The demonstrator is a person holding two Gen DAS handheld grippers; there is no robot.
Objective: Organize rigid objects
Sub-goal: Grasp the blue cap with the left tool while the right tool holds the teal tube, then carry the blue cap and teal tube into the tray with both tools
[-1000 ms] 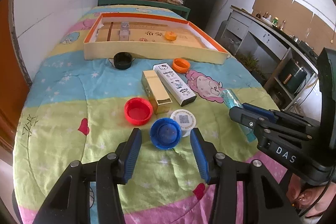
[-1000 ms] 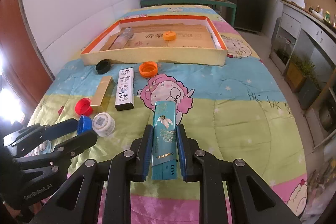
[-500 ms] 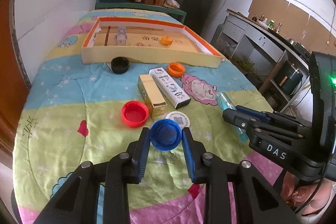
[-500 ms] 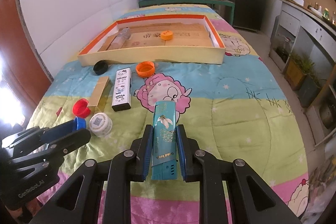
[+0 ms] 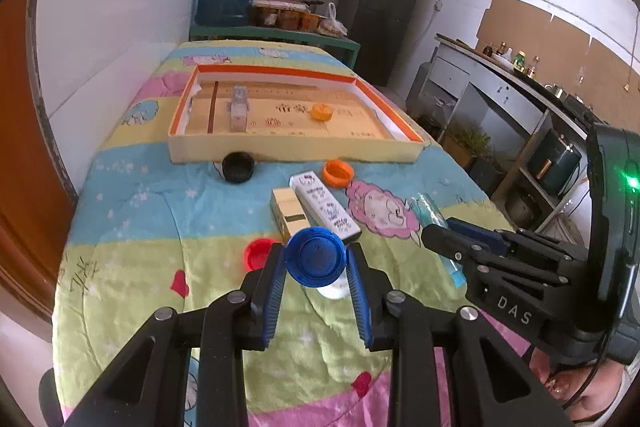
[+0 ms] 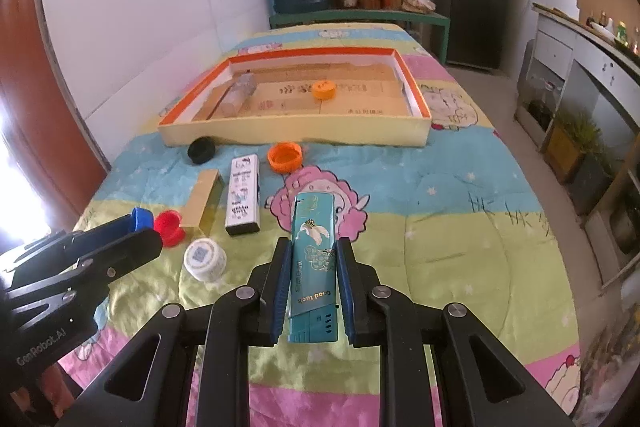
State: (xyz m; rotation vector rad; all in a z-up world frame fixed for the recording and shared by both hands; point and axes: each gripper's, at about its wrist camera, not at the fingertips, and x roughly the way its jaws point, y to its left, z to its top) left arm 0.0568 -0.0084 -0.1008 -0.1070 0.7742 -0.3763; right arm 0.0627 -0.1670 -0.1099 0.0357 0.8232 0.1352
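- The counter is covered by a quilted cartoon cloth in blue, yellow-green and pink bands.
- At its far end lies a wide, shallow box with cream walls and an orange rim. Inside it are a clear plastic case at the left and an orange cap near the middle, well apart from each other.
- The right tool points down at a slant over the near part of the counter. Its jaws are clamped on a teal box printed with a white crane and gold lettering, held lengthwise with its far end sticking out past the fingertips.
- The left tool also slants downward. Its jaws stand narrow, pressing from both sides on a round blue cap, which is held clear of the cloth with its flat top facing the camera.
- Between the tools and the shallow box lie the loose things: a white carton with cartoon print and a gold carton side by side.
- A small white jar stands near the left tool.
- A red cap sits open side up, beside the gold carton.
- An orange lid lies on the blue band, near the white carton's far end.
- A black cap rests just in front of the shallow box's near wall.
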